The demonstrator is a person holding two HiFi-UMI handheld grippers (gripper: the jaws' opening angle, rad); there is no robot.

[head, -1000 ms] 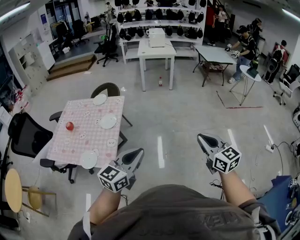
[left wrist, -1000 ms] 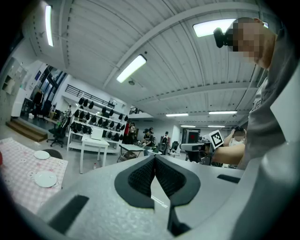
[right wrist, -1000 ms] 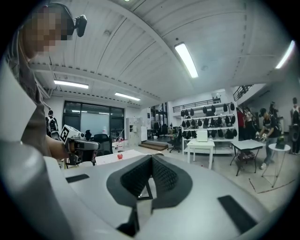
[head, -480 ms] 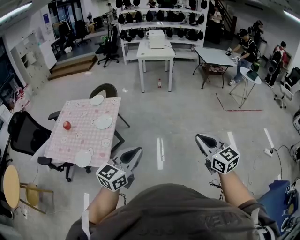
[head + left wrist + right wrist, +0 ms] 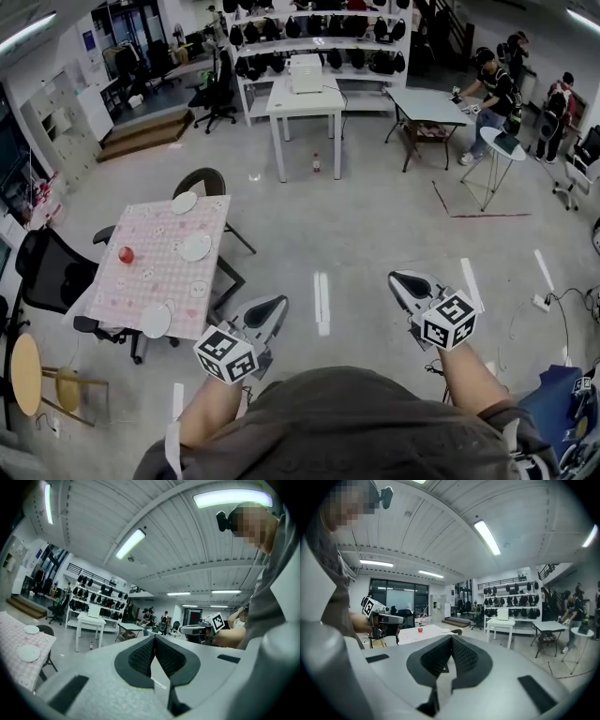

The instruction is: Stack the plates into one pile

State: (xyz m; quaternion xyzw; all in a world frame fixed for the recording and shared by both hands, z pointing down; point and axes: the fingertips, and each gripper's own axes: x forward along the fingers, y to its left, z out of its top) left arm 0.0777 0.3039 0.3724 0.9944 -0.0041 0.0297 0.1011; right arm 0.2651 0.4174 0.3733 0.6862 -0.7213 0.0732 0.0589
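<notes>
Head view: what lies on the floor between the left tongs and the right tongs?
In the head view, only bare grey floor with one white stripe on it lies between the left tongs and the right tongs.

At the left, a table with a pink checked cloth [image 5: 159, 281] bears a small red round object [image 5: 125, 255]; a black office chair [image 5: 52, 272] stands at its left side, a dark chair [image 5: 202, 178] at its far end, a round wooden stool [image 5: 23, 373] nearer left. Far off, a white table [image 5: 321, 101] carries a white box [image 5: 305, 72], with a bottle [image 5: 316, 162] on the floor [image 5: 375, 216] beneath and shelving [image 5: 309, 33] of dark items behind. At far right, several people [image 5: 492, 82] stand by a grey table [image 5: 431, 105].
</notes>
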